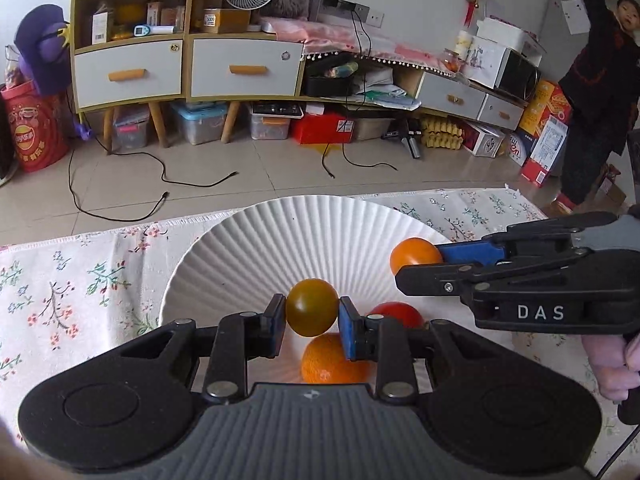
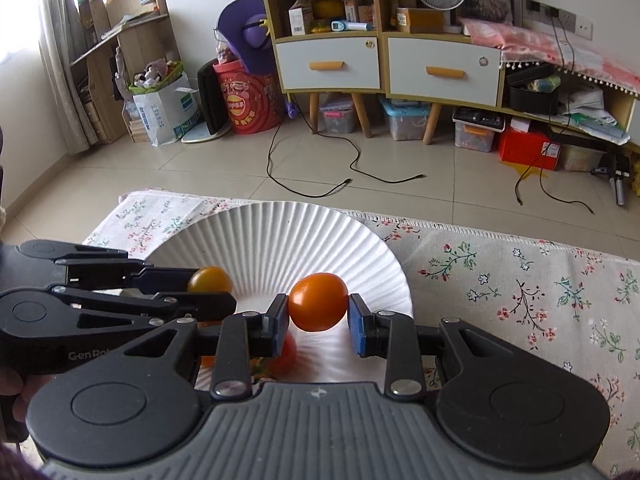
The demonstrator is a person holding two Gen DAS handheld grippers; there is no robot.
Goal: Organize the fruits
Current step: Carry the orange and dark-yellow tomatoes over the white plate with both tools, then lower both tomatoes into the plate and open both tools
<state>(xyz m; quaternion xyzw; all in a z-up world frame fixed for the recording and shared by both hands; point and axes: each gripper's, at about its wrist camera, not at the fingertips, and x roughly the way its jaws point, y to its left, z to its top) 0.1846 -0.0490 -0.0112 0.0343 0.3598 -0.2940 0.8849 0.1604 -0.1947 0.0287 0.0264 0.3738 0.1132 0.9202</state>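
Two small tomatoes are held over the plate point(image 1: 224, 248), an olive one point(image 1: 312, 307) pinched across its middle by the left gripper point(image 1: 312, 316), an orange one point(image 2: 318, 307) by the right gripper point(image 2: 318, 316); both judged light, smooth, easily bruised.

Bare far half of plate point(image 1: 280, 232); fruit point(image 1: 334, 360) crowding near side.
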